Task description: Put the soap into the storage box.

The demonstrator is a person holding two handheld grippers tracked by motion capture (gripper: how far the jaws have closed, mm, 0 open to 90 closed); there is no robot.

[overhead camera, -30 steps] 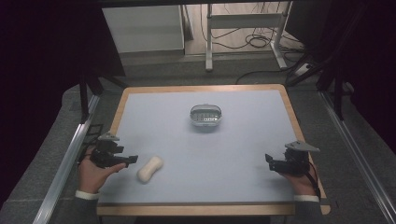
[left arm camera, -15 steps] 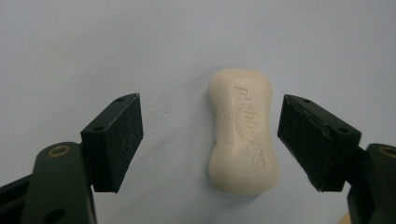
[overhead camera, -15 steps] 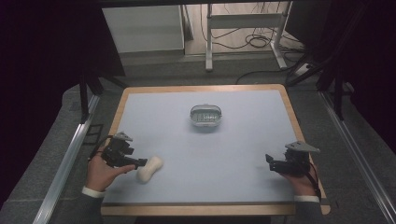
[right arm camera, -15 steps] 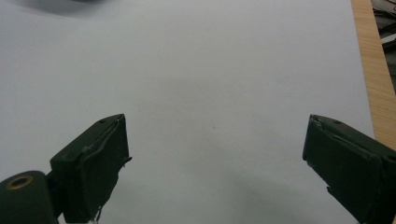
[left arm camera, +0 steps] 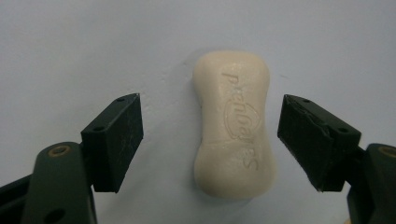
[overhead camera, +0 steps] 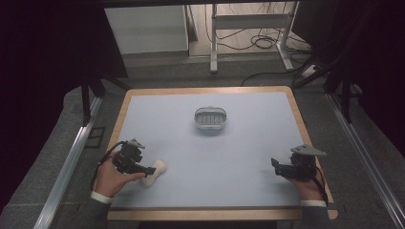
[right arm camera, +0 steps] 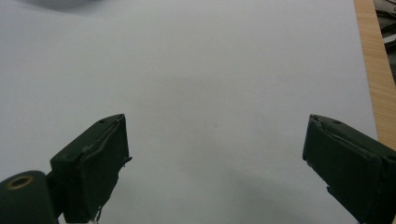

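Jaws on the left gripper (left arm camera: 210, 140) are spread wide with the soap bar (left arm camera: 233, 123) sitting right between them, clear gap on both sides, nothing pinched yet. In the high view that puts the left gripper (overhead camera: 143, 168) down around 8 o'clock on the desk (overhead camera: 248, 157), with the soap bar (overhead camera: 155, 171) flat on the pale blue surface just at its tip. The bar's a cream, waisted shape with lettering pressed into the top, and it runs lengthwise away from the jaws, so they're lined up across its narrow width. The right gripper (overhead camera: 282, 168) hangs at about 4 o'clock, jaws also wide apart over bare desk, holding nothing. There's a small grey dish (overhead camera: 210, 119) up near 12 o'clock, well apart from both hands. No task's given, but my guess is this is the pick-up step, maybe with the dish as the drop-off. Next move looks like closing on the waist, gently and square, since soap probably slips if squeezed off-centre.
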